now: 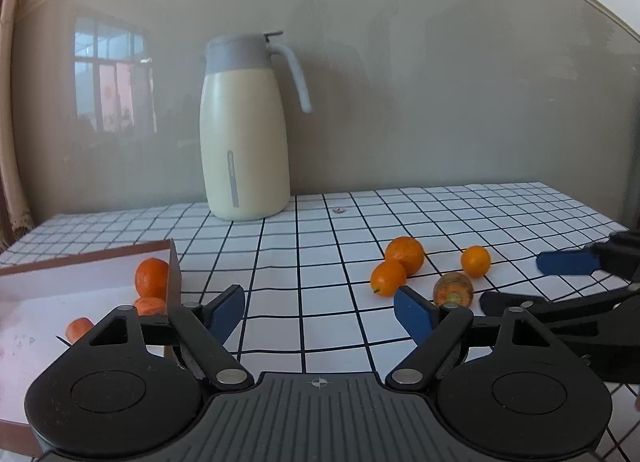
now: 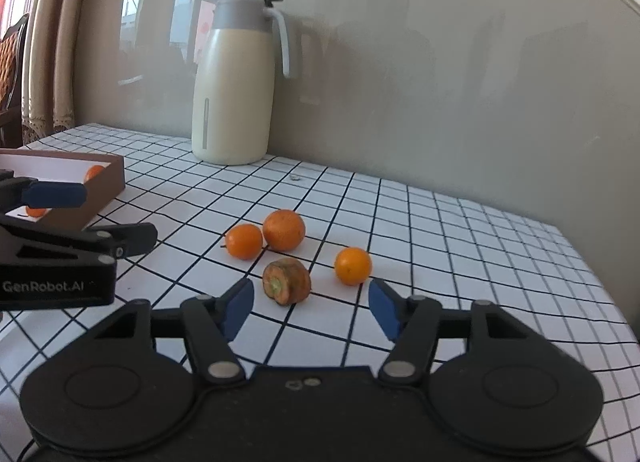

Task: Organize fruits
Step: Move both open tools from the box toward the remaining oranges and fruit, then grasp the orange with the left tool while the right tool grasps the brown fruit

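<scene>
1. Fruits nearest: a carrot stub (image 2: 286, 281) lies on the checked tablecloth (image 2: 460, 246) just ahead of the right gripper (image 2: 311, 309), whose jaws stand apart, empty.
2. Left gripper (image 1: 319, 312) gapes empty beside the box (image 1: 173, 270) holding an orange (image 1: 151, 277).
3. Farther: three oranges (image 2: 283, 230), then a jug (image 2: 234, 82).

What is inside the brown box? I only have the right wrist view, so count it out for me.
Observer: The left wrist view shows three orange items in the brown box. The largest is a round fruit by its wall.
Operator: Describe the other two.
Observer: They are smaller orange chunks, possibly carrot, partly hidden behind the left gripper.
Operator: Confirm that gripper is empty.
Observer: Yes, it's open, and there is only checked cloth between its fingers.
</scene>
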`<action>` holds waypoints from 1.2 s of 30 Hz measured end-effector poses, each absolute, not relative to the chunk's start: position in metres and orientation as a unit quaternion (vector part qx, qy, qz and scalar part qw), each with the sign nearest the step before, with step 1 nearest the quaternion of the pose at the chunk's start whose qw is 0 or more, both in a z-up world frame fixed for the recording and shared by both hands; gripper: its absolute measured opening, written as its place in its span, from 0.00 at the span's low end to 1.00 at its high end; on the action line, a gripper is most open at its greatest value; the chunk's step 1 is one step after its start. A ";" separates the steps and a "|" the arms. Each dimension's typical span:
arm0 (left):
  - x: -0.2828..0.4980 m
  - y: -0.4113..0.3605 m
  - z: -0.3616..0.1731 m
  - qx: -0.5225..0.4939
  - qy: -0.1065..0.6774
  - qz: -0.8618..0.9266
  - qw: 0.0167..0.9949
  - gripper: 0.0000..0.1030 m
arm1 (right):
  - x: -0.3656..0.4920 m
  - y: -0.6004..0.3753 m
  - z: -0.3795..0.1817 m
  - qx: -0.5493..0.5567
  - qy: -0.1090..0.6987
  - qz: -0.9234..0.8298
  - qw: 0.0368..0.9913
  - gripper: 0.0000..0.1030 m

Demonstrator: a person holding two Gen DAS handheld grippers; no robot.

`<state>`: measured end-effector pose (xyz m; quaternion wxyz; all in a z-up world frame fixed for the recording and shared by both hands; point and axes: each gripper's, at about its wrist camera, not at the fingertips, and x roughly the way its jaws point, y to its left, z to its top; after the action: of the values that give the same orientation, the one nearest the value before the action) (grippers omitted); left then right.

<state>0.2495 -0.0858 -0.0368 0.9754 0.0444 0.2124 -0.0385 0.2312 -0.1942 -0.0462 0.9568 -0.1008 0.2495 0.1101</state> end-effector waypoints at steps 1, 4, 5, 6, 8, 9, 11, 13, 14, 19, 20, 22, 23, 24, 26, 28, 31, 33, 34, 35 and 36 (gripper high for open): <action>0.252 -0.085 -0.037 0.041 0.214 -0.038 0.975 0.80 | 0.235 -0.192 -0.048 -0.100 0.253 0.112 0.956 0.48; 0.256 -0.083 -0.038 0.035 0.213 -0.038 0.976 0.80 | 0.248 -0.186 -0.052 -0.100 0.263 0.116 0.953 0.41; 0.258 -0.082 -0.039 0.033 0.215 -0.037 0.975 0.80 | 0.252 -0.183 -0.054 -0.100 0.266 0.117 0.952 0.41; 0.261 -0.081 -0.040 0.031 0.217 -0.037 0.975 0.80 | 0.256 -0.181 -0.055 -0.100 0.269 0.117 0.951 0.40; 0.267 -0.080 -0.043 0.025 0.222 -0.037 0.974 0.80 | 0.265 -0.177 -0.059 -0.098 0.278 0.121 0.948 0.38; 0.270 -0.080 -0.044 0.022 0.225 -0.038 0.973 0.80 | 0.269 -0.174 -0.060 -0.099 0.281 0.121 0.947 0.37; 0.274 -0.082 -0.046 0.019 0.227 -0.039 0.973 0.80 | 0.277 -0.170 -0.063 -0.104 0.291 0.114 0.944 0.34; 0.279 -0.085 -0.049 0.018 0.233 -0.043 0.971 0.80 | 0.282 -0.170 -0.066 -0.107 0.302 0.106 0.941 0.28; 0.281 -0.086 -0.050 0.016 0.235 -0.045 0.971 0.80 | 0.282 -0.172 -0.066 -0.108 0.301 0.101 0.942 0.28; 0.295 -0.099 -0.056 0.012 0.248 -0.061 0.967 0.80 | 0.284 -0.194 -0.065 -0.093 0.305 0.073 0.945 0.28; 0.299 -0.103 -0.057 0.014 0.251 -0.065 0.966 0.80 | 0.284 -0.199 -0.065 -0.089 0.306 0.069 0.945 0.28; 0.304 -0.110 -0.058 0.019 0.257 -0.072 0.964 0.80 | 0.285 -0.208 -0.065 -0.080 0.306 0.062 0.947 0.28; 0.307 -0.115 -0.059 0.023 0.259 -0.075 0.963 0.80 | 0.286 -0.213 -0.065 -0.076 0.307 0.059 0.947 0.28; 0.310 -0.120 -0.060 0.030 0.262 -0.078 0.962 0.80 | 0.286 -0.216 -0.065 -0.073 0.308 0.057 0.947 0.28; 0.315 -0.129 -0.062 0.044 0.268 -0.084 0.959 0.80 | 0.288 -0.222 -0.065 -0.069 0.309 0.054 0.947 0.28; 0.319 -0.136 -0.063 0.054 0.272 -0.083 0.957 0.80 | 0.288 -0.225 -0.065 -0.068 0.310 0.051 0.947 0.27; 0.329 -0.143 -0.065 0.062 0.287 -0.082 0.952 0.66 | 0.290 -0.230 -0.066 -0.063 0.313 0.053 0.946 0.28; 0.336 -0.146 -0.067 0.063 0.299 -0.084 0.949 0.60 | 0.291 -0.230 -0.066 -0.063 0.315 0.054 0.945 0.29; 0.339 -0.148 -0.068 0.063 0.303 -0.083 0.947 0.58 | 0.291 -0.230 -0.066 -0.062 0.316 0.055 0.945 0.29; 0.341 -0.149 -0.068 0.062 0.304 -0.083 0.947 0.58 | 0.292 -0.230 -0.066 -0.061 0.316 0.055 0.945 0.29; 0.344 -0.152 -0.068 0.061 0.306 -0.083 0.946 0.58 | 0.292 -0.231 -0.066 -0.060 0.317 0.055 0.945 0.30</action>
<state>0.3436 -0.1515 -0.0683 0.9465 0.0614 0.3058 -0.0832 0.2921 -0.2307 -0.0665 0.9449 -0.0602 0.3169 0.0552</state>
